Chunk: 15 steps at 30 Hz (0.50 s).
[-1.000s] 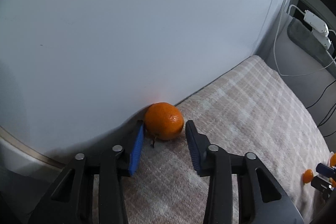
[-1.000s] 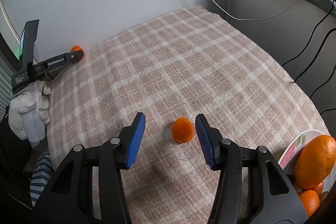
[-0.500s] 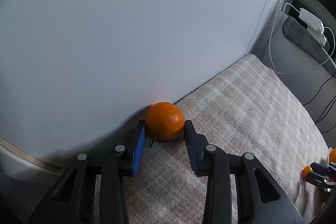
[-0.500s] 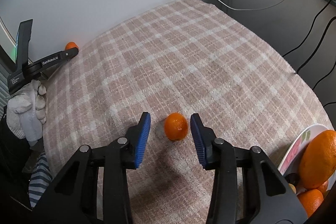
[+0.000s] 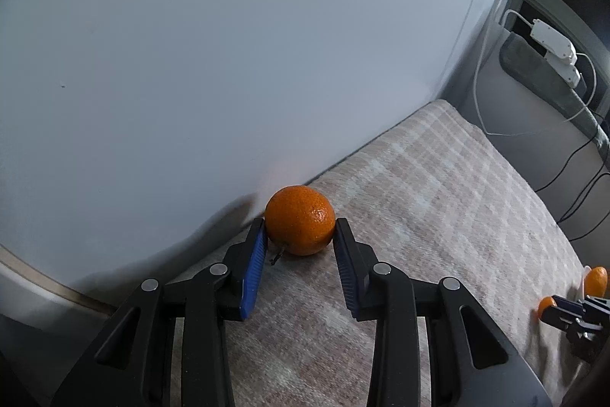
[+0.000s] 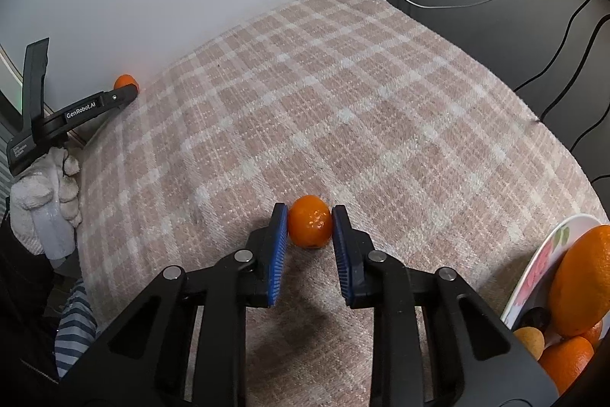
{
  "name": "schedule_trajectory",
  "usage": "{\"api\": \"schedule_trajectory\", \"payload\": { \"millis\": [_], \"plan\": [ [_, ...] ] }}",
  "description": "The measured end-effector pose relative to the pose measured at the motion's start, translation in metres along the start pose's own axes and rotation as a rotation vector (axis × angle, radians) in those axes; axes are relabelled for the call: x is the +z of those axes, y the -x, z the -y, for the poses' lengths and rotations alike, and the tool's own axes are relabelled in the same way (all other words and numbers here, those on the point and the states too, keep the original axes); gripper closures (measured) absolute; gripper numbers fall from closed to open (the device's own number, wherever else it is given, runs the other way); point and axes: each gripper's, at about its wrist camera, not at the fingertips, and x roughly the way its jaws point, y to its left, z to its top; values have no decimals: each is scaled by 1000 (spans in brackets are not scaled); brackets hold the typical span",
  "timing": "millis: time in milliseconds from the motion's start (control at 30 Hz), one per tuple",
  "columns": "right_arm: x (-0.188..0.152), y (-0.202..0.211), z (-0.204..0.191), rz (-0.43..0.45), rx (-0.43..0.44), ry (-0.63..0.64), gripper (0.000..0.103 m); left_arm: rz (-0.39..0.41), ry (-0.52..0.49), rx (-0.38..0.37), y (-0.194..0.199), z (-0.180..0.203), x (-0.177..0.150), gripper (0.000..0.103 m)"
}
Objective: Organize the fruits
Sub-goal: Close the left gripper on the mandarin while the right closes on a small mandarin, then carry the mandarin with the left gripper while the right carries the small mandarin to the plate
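Note:
In the left wrist view, my left gripper [image 5: 299,235] is shut on a mandarin with a short stem [image 5: 300,219], which rests on the checked cloth right against the white wall. In the right wrist view, my right gripper [image 6: 309,229] is shut on a smaller mandarin [image 6: 309,226] near the cloth's front. The left gripper [image 6: 72,113] and its mandarin [image 6: 125,81] show at the far left of that view. A flowered plate [image 6: 533,277] at the right edge holds a large orange [image 6: 583,285] and several other fruits.
The checked cloth [image 6: 343,121] covers the table. A white wall [image 5: 228,44] runs along its far side. Cables and a white power strip [image 5: 554,48] hang beyond the right edge. A gloved hand [image 6: 42,189] holds the left gripper.
Both grippers have closed from open onto their mandarins. The right gripper also moved forward around its fruit.

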Motion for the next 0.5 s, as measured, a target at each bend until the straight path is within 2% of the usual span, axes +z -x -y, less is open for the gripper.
{"api": "schedule_trajectory", "payload": {
  "millis": [500],
  "plan": [
    [-4,30,-1,63,-5,-42,79,-15,-114,-166,25,54,-11,69]
  ]
}}
